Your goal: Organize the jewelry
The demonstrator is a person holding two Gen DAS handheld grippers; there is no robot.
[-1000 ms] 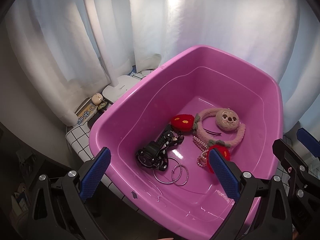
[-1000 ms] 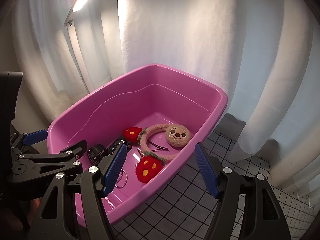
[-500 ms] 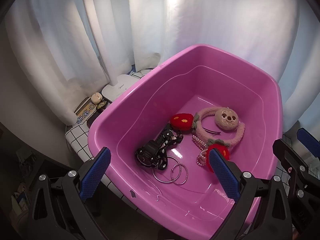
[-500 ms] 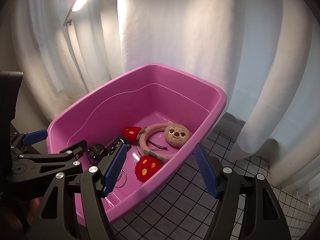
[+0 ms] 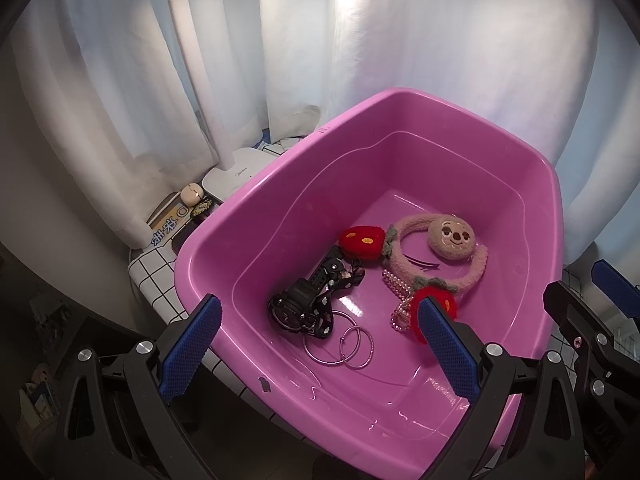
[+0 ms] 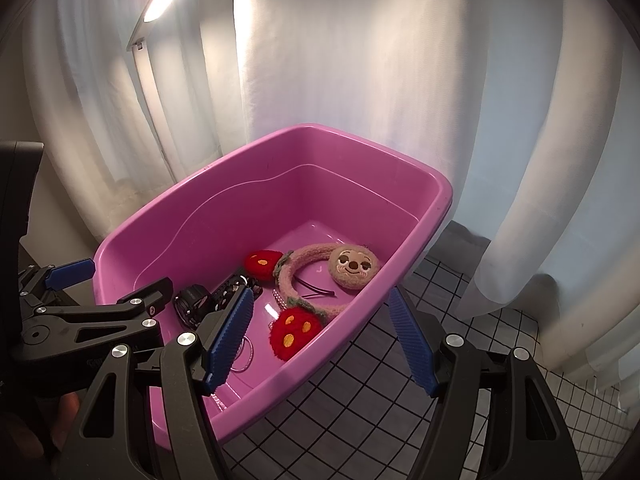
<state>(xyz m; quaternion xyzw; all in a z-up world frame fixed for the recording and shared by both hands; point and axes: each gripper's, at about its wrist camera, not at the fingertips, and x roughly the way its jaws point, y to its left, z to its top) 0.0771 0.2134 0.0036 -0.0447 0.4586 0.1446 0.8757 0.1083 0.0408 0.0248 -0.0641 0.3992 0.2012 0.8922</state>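
While both grippers hover apart | left gripper (image 5: 318,346) fingers wide, empty | right gripper (image 6: 320,338) fingers wide, empty | jewelry: watch (image 5: 298,304), hoops (image 5: 344,344), plush headband (image 5: 440,252) mid-frame in pink tub (image 5: 400,100)

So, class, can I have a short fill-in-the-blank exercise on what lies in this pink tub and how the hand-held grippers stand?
1. All the jewelry lies inside a ____ plastic tub.
2. The fuzzy headband carries a sloth face and two red ____.
3. Beside the black watch lie ____ silver hoops.
4. The left hand-held gripper and the right hand-held gripper both have ____ jaws.

Missing words: pink; strawberries; two; open
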